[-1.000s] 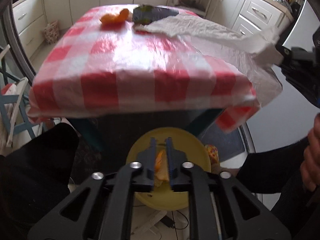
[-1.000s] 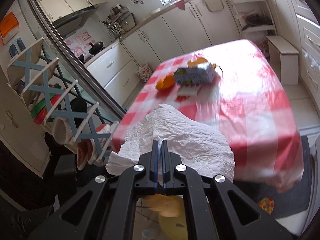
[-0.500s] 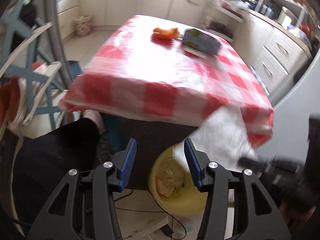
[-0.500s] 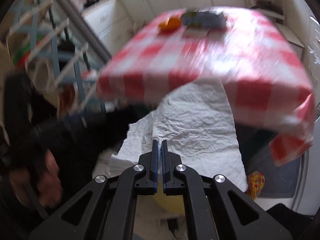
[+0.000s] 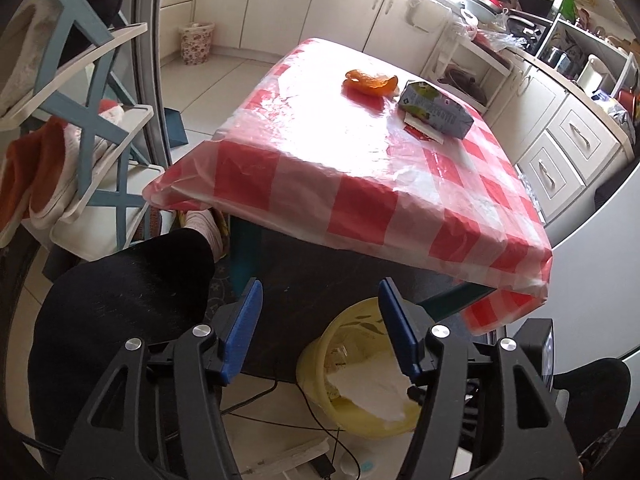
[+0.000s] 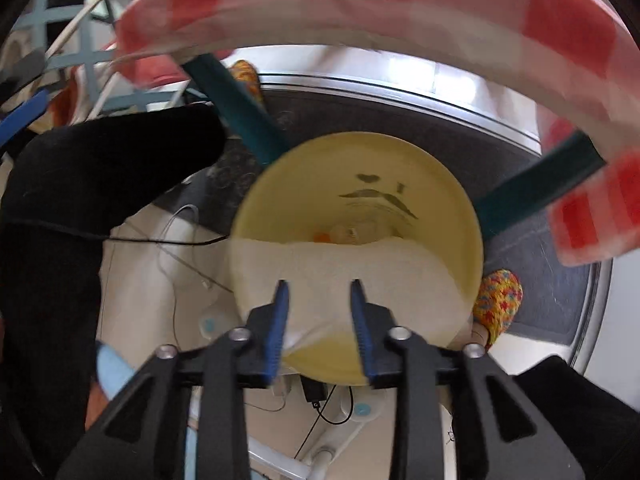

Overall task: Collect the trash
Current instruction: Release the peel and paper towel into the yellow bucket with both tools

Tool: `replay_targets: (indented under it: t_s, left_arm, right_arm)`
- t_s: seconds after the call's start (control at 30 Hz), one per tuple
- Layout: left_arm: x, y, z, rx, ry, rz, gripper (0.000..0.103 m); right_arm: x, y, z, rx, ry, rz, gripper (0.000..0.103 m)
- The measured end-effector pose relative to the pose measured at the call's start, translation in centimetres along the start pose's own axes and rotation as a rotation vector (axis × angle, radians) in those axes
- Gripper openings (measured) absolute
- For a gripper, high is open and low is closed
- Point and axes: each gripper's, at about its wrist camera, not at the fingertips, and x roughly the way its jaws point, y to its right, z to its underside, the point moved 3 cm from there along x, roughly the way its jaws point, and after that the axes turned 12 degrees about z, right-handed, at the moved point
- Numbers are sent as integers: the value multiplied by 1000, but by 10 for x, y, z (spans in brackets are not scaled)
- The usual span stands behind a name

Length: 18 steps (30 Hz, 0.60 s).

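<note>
My right gripper (image 6: 317,308) is over the yellow bin (image 6: 440,184), jaws opening, paper towel (image 6: 340,268) slumped between them. My left gripper (image 5: 320,328) is empty, jaws opening; orange peel (image 5: 370,82) and carton (image 5: 436,110) lie far, right of centre, on the table (image 5: 280,168).

A table under a glossy red-and-white checked plastic cloth (image 5: 360,184) fills the pale-tiled kitchen. Behind it run cream cabinets (image 5: 280,4); left of it stands a blue cross-braced shelf rack (image 5: 80,120). Daylight glares off the cloth.
</note>
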Motion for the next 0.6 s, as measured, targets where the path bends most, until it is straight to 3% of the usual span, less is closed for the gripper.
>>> replay_targets:
  t_s: [0.03,0.13,0.6]
  left_arm:
    - [0,-1,1,-3,-1,-1,57]
    - [-2,-4,2,-11,0,-6,58]
    - [4,-4,4,-11,-8,-21,62]
  right_arm:
    - [-2,2,0,11,5,-3,34]
    - [-19,-3,-7,4,83,-5,50]
    - [-25,-20,-14,-61,141,14,56]
